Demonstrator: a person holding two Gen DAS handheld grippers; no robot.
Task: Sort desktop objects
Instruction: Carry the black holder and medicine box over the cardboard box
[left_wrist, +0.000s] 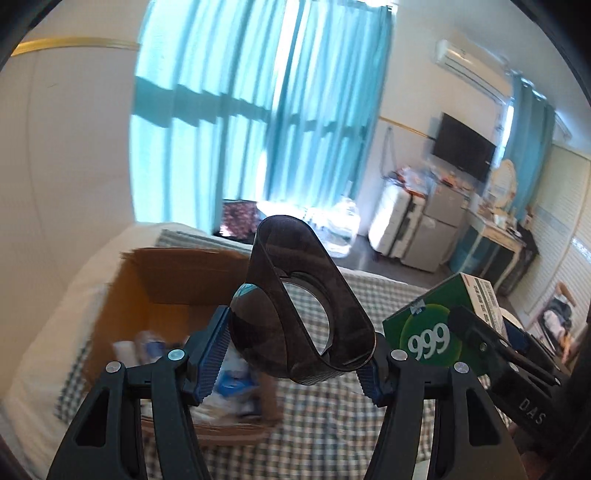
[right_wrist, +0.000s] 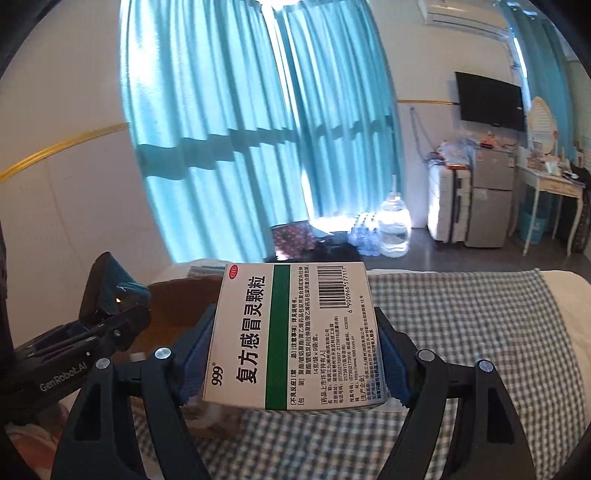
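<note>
Left gripper (left_wrist: 295, 347) fingers clamped on dark smoky plastic holder (left_wrist: 295, 310), right gripper (right_wrist: 295, 354) fingers gripping medicine box (right_wrist: 291, 336), cardboard box (left_wrist: 166, 291) at nine o'clock of the holder, on checked bed (right_wrist: 480, 332)

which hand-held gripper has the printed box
The right hand-held gripper clamps the white-and-green medicine box; the left hand-held gripper grips a dark smoky plastic holder instead.
</note>
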